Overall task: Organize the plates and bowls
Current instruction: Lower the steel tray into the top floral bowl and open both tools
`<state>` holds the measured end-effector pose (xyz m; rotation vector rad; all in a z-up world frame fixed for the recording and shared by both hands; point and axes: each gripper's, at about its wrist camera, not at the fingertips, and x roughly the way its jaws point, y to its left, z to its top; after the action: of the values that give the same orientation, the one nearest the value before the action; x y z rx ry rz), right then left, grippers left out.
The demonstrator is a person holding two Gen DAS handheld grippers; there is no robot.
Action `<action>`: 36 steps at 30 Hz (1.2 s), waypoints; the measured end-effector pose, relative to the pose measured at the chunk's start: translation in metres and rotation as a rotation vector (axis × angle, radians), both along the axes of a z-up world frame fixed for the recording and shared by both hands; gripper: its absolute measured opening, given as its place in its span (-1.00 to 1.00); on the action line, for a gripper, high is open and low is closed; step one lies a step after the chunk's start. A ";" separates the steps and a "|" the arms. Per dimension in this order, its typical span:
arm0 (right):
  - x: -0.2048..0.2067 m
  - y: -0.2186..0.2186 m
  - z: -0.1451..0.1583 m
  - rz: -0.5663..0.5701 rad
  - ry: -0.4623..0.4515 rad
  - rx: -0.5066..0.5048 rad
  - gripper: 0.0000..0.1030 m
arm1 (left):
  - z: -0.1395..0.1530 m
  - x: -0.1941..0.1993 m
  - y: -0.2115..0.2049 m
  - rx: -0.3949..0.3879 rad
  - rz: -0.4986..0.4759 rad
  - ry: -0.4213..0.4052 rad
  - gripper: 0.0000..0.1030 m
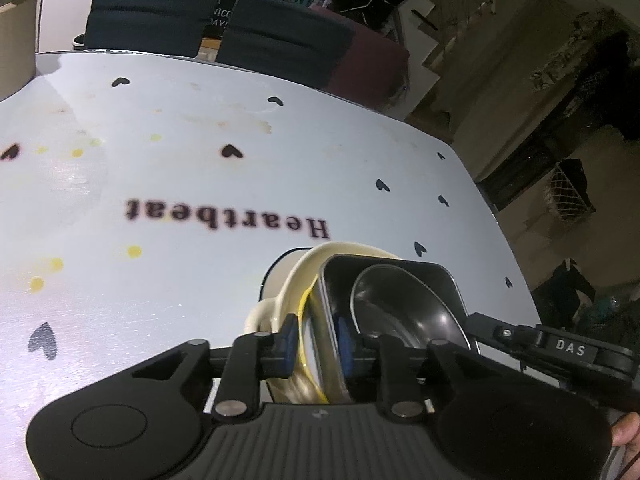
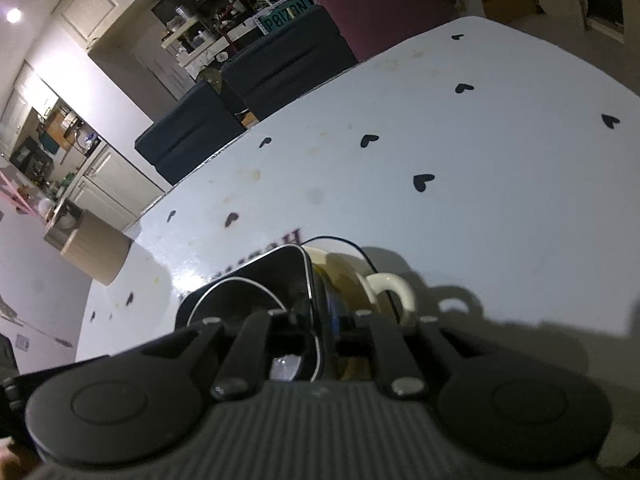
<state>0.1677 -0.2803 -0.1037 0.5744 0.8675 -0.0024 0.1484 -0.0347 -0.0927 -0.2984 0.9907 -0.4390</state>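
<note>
The white table [image 1: 200, 184], printed with hearts and "Heartbeat", carries one nested stack at its near right. A cream handled bowl [image 1: 280, 292] cradles a black square dish [image 1: 448, 280] and a smaller black bowl [image 1: 400, 300], likely nested to save room. Left gripper [image 1: 318, 340] and right gripper [image 2: 316, 320] each straddle the rims, pads just released.

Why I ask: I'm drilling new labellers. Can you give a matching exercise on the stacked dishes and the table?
Things:
1. cream handled dish
2. black square dish
3. round black bowl
4. table top

Descriptions:
a. innermost in the stack
b. white with black hearts
c. outermost in the stack
d. nested between the other two dishes

Pairs: 1-c, 2-d, 3-a, 4-b
</note>
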 end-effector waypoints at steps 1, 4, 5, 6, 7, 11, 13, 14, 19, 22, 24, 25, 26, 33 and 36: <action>-0.001 0.001 0.002 0.001 0.000 -0.010 -0.70 | 0.001 -0.001 0.000 0.007 0.000 -0.003 -0.45; -0.004 0.006 0.009 0.000 -0.008 -0.051 -0.69 | 0.006 -0.002 0.001 0.029 -0.005 -0.018 -0.25; -0.004 0.006 0.012 0.000 -0.011 -0.063 -0.68 | 0.007 -0.002 0.002 0.029 -0.005 -0.018 -0.18; -0.005 0.007 0.014 -0.001 -0.012 -0.070 -0.58 | 0.008 -0.002 0.002 0.026 -0.004 -0.017 -0.16; -0.004 0.007 0.016 -0.001 -0.015 -0.075 -0.48 | 0.009 -0.002 0.003 0.024 -0.004 -0.016 -0.11; -0.005 0.011 0.026 0.003 -0.030 -0.113 -0.29 | 0.018 -0.005 0.004 0.053 0.006 -0.047 0.36; -0.006 0.014 0.033 0.016 -0.047 -0.146 -0.06 | 0.023 -0.008 0.007 0.049 0.013 -0.055 0.51; -0.007 0.016 0.037 0.022 -0.058 -0.164 0.00 | 0.025 -0.009 0.008 0.036 0.019 -0.051 0.58; -0.011 0.025 0.057 0.063 -0.117 -0.252 0.45 | 0.037 -0.017 0.009 0.026 0.029 -0.069 0.84; -0.014 0.027 0.065 0.074 -0.139 -0.291 0.62 | 0.046 -0.022 0.008 0.030 0.029 -0.098 0.96; -0.017 0.027 0.069 0.087 -0.154 -0.309 0.72 | 0.050 -0.023 0.009 0.013 0.032 -0.104 1.00; -0.018 0.027 0.070 0.095 -0.160 -0.316 0.80 | 0.052 -0.024 0.009 0.008 0.035 -0.111 1.00; -0.019 0.027 0.072 0.105 -0.169 -0.325 0.83 | 0.054 -0.025 0.008 0.011 0.037 -0.116 1.00; -0.030 0.027 0.080 0.133 -0.226 -0.390 0.99 | 0.063 -0.039 0.005 0.023 0.052 -0.132 1.00; -0.042 0.026 0.085 0.125 -0.247 -0.419 0.99 | 0.068 -0.054 0.005 0.039 0.067 -0.151 1.00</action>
<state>0.1261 -0.2543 -0.0186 0.1226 0.6353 0.0001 0.0941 -0.0296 -0.0244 -0.2587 0.8387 -0.3747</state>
